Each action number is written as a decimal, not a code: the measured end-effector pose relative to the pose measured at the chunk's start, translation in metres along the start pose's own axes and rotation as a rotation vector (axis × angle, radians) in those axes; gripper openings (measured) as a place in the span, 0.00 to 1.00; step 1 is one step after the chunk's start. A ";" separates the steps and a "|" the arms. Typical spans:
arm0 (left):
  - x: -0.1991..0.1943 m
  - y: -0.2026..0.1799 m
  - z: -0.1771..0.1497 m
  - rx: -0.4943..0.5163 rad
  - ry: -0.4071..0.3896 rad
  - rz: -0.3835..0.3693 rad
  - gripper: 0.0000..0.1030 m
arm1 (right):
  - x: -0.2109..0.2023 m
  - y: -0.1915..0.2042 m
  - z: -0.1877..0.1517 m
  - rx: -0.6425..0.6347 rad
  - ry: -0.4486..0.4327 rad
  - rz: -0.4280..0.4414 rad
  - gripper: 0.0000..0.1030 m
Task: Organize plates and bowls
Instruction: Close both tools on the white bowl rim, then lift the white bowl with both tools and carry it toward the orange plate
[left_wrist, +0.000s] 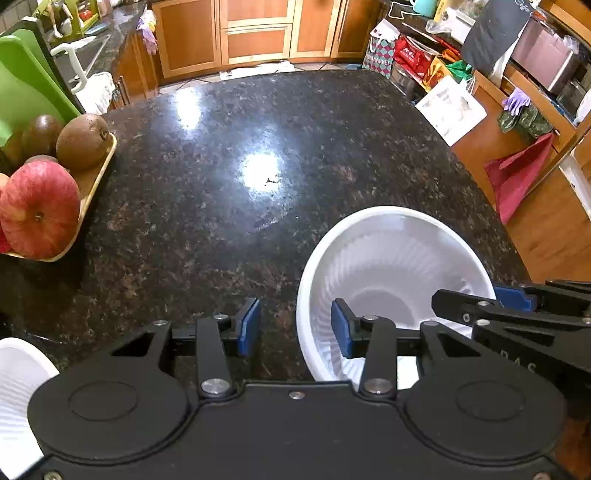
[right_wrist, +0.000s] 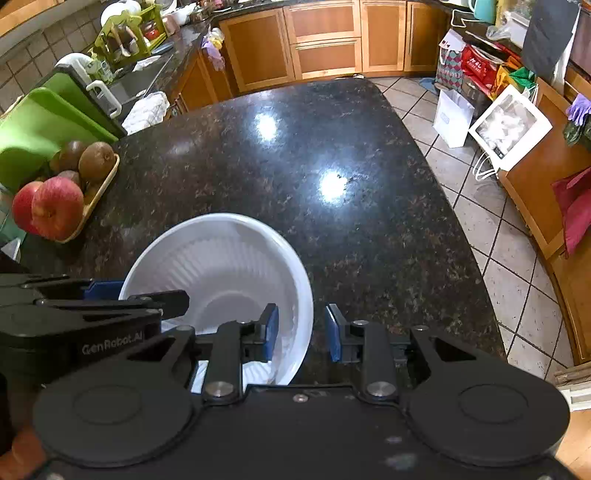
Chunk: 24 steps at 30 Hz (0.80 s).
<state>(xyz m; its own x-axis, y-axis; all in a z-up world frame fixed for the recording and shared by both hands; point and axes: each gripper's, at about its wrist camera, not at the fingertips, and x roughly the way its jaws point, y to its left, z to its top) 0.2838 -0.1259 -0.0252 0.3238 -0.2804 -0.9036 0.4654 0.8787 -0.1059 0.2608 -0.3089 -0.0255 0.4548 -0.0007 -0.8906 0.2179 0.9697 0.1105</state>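
A white ribbed bowl of thin moulded material (right_wrist: 221, 280) stands upright on the dark speckled granite bench (right_wrist: 332, 155), near its close edge, with both claws over it.

The right claw (right_wrist: 300, 330) straddles the bowl's wall at about three o'clock on the rim: one blue pad inside, the other outside, a visible gap on both sides, so it is narrowed but not clamped.

The left claw (left_wrist: 295, 328) stands somewhat wider across the rim at nine o'clock, one pad inside the bowl and one over bare bench, again not pressing.

A second white ribbed dish (left_wrist: 18, 391) shows only in part at seven o'clock in the left view.

The bowl looks light and fairly stiff, with a smooth glossy rim that may slip; the fluted wall probably flexes if squeezed hard. The rim wall, pinched between inside and outside pads, seems the sensible hold.

At nine o'clock on the bench a wooden tray (right_wrist: 99, 192) holds red apples and kiwis, well apart.
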 end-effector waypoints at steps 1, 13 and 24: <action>0.000 0.000 -0.001 0.001 0.000 0.003 0.48 | 0.000 0.000 -0.001 -0.002 -0.001 0.001 0.29; -0.004 -0.011 -0.002 0.041 0.015 0.000 0.22 | -0.004 0.007 -0.006 -0.016 -0.009 -0.013 0.17; -0.055 -0.010 -0.007 0.066 -0.062 -0.001 0.22 | -0.052 0.023 -0.013 -0.031 -0.096 -0.010 0.17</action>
<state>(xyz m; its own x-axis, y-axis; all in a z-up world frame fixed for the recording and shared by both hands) 0.2550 -0.1167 0.0228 0.3726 -0.3065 -0.8759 0.5184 0.8516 -0.0775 0.2306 -0.2839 0.0180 0.5338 -0.0324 -0.8450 0.1964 0.9767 0.0866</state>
